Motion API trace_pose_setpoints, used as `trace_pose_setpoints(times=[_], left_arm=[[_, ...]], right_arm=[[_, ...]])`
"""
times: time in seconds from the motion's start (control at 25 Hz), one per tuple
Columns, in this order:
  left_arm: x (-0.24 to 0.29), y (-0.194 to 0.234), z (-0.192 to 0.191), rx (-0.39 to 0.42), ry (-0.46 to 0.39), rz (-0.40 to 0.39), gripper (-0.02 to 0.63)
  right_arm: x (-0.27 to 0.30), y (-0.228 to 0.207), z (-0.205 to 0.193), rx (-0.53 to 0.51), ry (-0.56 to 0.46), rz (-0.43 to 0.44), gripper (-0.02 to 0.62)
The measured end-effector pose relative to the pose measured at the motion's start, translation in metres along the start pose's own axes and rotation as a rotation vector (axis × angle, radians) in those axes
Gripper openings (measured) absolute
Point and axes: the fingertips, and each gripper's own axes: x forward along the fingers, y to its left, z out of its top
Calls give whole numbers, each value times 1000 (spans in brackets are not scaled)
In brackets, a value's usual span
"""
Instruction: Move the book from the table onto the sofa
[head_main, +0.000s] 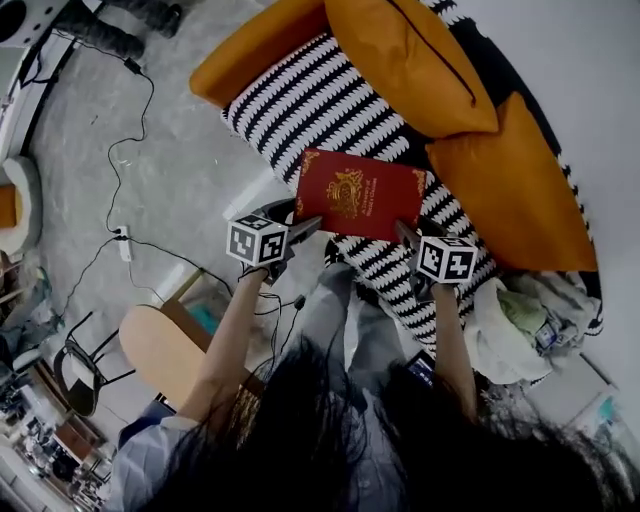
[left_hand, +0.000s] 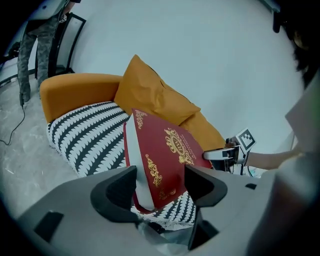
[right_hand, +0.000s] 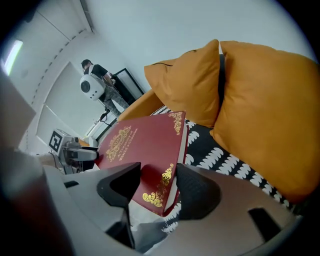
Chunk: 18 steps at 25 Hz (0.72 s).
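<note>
A thick red book (head_main: 360, 195) with gold ornaments hangs tilted just above the sofa's black-and-white striped seat (head_main: 320, 100). My left gripper (head_main: 305, 222) is shut on its near left corner. My right gripper (head_main: 408, 232) is shut on its near right corner. In the left gripper view the book (left_hand: 165, 155) fills the gap between the jaws of the left gripper (left_hand: 160, 185), white page edge on the left, and the right gripper (left_hand: 220, 154) shows beyond. In the right gripper view the book (right_hand: 140, 145) sits cornerwise in the right gripper (right_hand: 157, 187). I cannot tell whether the book touches the seat.
Two orange cushions (head_main: 410, 55) (head_main: 510, 180) lean along the sofa's back, with an orange armrest (head_main: 250, 55) at the far end. Cables (head_main: 120, 150) and a power strip (head_main: 123, 243) lie on the floor. A wooden seat (head_main: 160, 350) stands near my left arm. Bags (head_main: 520, 320) pile beside the sofa. A person (right_hand: 100, 85) stands far off.
</note>
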Motion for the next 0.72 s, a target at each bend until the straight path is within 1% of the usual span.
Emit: trace_pose_setpoints(times=[0.12, 0.28, 0.44, 0.64, 0.72], left_arm=[[23, 11, 2, 16, 23, -19, 313], [50, 22, -9, 46, 83, -44, 313], [72, 39, -19, 83, 146, -56, 313], [97, 54, -22, 78, 174, -57, 313], [108, 61, -23, 100, 197, -59, 313]], right_arm=[[17, -21, -4, 4, 16, -28, 235], [35, -41, -9, 11, 31, -54, 235], [57, -56, -14, -6, 49, -75, 233], [78, -76, -15, -23, 58, -103, 233], [88, -83, -15, -31, 54, -118, 233]])
